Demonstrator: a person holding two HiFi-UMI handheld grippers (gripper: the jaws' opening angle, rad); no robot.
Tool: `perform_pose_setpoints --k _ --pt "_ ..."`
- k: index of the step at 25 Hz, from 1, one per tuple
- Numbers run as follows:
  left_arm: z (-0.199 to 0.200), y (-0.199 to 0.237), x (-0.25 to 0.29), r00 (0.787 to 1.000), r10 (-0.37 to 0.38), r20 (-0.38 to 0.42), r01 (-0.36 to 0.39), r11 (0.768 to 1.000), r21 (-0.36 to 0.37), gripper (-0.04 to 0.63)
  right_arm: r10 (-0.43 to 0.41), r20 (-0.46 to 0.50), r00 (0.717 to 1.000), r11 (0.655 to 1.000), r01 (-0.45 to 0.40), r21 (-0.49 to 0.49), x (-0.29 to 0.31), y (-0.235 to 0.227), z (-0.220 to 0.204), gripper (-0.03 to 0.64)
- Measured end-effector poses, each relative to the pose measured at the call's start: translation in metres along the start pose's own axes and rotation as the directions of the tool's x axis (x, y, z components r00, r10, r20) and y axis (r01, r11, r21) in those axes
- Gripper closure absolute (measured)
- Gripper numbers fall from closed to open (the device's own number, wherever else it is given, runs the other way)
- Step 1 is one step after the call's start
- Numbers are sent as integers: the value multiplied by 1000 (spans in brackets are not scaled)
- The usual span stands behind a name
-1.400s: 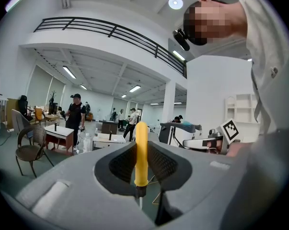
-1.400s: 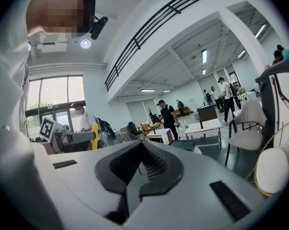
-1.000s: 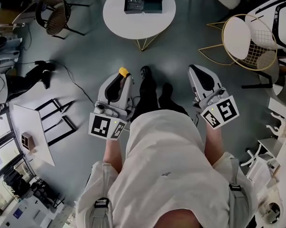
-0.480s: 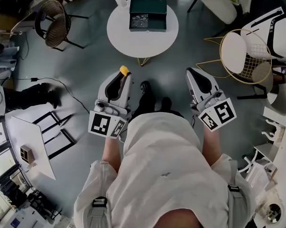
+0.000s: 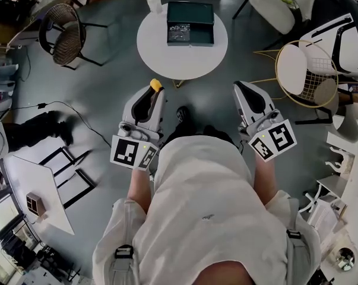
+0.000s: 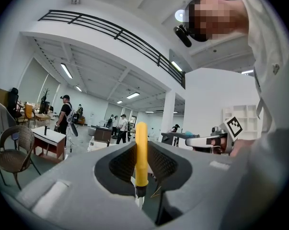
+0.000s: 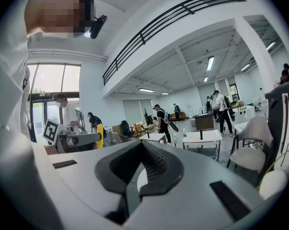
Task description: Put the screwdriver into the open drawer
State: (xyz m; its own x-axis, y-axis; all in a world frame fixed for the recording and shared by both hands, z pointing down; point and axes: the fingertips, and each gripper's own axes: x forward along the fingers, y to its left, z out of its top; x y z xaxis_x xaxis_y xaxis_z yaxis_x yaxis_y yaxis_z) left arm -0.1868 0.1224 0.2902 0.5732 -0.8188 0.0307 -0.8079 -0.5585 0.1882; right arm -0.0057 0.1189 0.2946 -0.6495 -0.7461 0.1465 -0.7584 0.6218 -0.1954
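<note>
Left gripper (image 6: 141, 145): my jaws are closed on a yellow-handled screwdriver (image 6: 141, 159). It stands upright between the two ribbed dark pads. The rounded end of the handle sticks out past the jaw tips. A black collar and a bit of bare metal shaft show low in the gap.

From the head view, this left gripper (image 5: 154, 91) is held over the grey floor in front of my body, with the screwdriver's yellow tip (image 5: 156, 85) pointing ahead. It is short of the round white table (image 5: 161, 52) and touches nothing else.

Right gripper (image 7: 142, 145): the jaws are drawn in until the tips meet, with nothing between them — only a sliver of pale background shows through the slit lower down. In the head view, the right gripper (image 5: 245, 90) is level with the left one and beside my right leg, also over bare floor.

The dark green drawer unit (image 5: 190, 12) sits on the far half of the table. Its drawer (image 5: 193, 34) is pulled out toward me, with small silvery items (image 5: 179, 29) lying in the left part. The screwdriver is well apart from it.

A clear plastic bottle (image 5: 153, 2) stands at the table's far left edge. A gold wire chair with a white seat (image 5: 303, 55) stands to the right of the table — a brown wicker chair (image 5: 63, 31) to the left.
</note>
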Motion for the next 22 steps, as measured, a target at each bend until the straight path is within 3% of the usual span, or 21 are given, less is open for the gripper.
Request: perform_pose_setpoints --k 11,22 --pt "-5 38 8 998 -52 -28 51 999 -17 517 -74 -7 997 997 74 26 24 3 -6 611" --pt "-13 52 26 997 -43 -58 41 998 -48 517 -97 -30 995 994 98 45 38 -14 -9 611"
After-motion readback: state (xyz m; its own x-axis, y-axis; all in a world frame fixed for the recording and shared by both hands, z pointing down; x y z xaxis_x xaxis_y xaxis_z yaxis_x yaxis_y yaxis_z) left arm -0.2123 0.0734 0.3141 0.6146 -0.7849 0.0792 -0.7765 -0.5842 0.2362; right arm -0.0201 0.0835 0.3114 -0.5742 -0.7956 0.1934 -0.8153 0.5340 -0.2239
